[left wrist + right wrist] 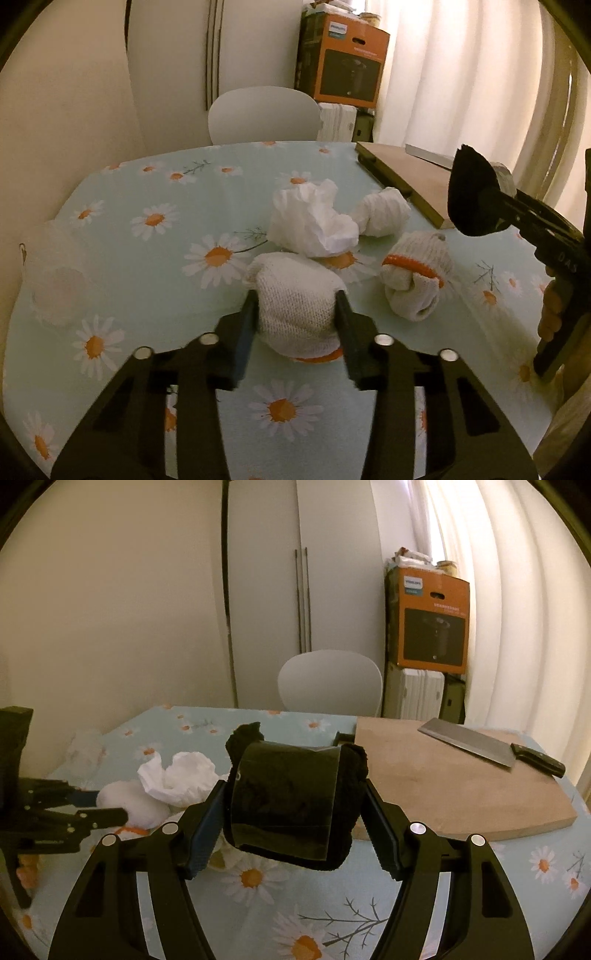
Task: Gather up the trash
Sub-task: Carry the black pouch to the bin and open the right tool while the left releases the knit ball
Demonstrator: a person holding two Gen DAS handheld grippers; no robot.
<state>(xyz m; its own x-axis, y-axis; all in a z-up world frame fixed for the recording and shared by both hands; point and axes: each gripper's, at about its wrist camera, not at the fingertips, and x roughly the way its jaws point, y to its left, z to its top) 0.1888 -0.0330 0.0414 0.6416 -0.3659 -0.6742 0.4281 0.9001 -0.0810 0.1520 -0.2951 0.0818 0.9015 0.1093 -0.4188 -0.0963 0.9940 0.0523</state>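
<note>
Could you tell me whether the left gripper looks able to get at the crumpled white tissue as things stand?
Probably not yet. The left gripper is shut on a rolled white sock, so its jaws are occupied. The crumpled tissue lies just beyond that sock on the table, with nothing else covering it.

Pale blue-green cloth (pixel 147 266) on the worktop, printed with white daisies, orange centres and thin dark sprigs. Cream knitted glove bundle (pixel 295 306) with an orange cuff edge, between black left tongs (pixel 297 312). Second cream knit bundle (pixel 415 275) banded in bright orange. White crumpled tissue (pixel 310 221). Black fuzzy wad (pixel 295 805) under glossy dark film, in black right tongs (pixel 295 819). Light brown cutting board (pixel 461 786); grey steel cleaver (pixel 469 746), black handle. Orange and black carton (pixel 432 624). White chair (pixel 328 679).
</note>
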